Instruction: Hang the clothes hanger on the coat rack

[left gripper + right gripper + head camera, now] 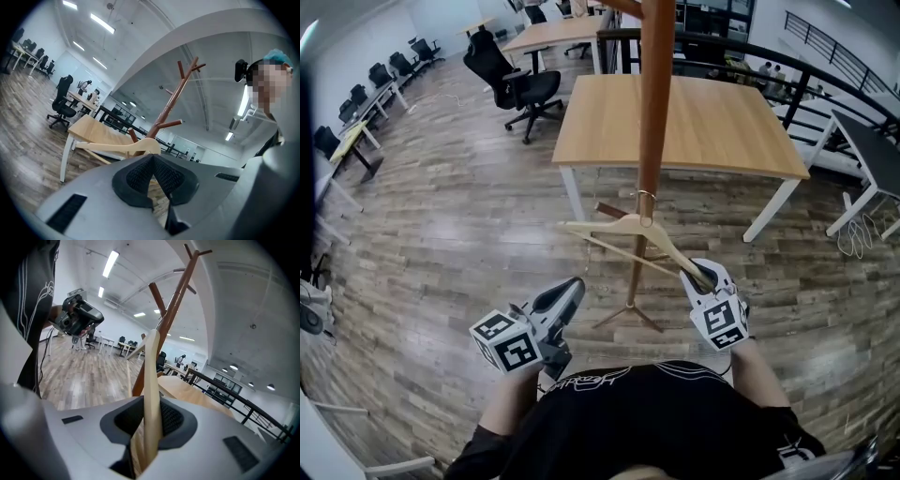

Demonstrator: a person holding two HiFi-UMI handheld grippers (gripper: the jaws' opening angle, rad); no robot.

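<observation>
A brown wooden coat rack [654, 112] stands right in front of me, its pegs branching off higher up [174, 101]. A pale wooden hanger [623, 228] hangs across the pole at mid height. Its metal hook [645, 200] is up against the pole; whether it rests on a peg I cannot tell. My right gripper [704, 276] is shut on the hanger's right arm [151, 380], which runs out between the pads. To the left and lower, my left gripper [573, 289] is apart from the hanger [117, 147], pads together, nothing in them.
A light wooden table [675, 122] stands just behind the rack. A black office chair [520, 89] is at the back left, and a grey table [874, 150] at the right. The rack's feet [628, 314] spread over the wooden floor close to me.
</observation>
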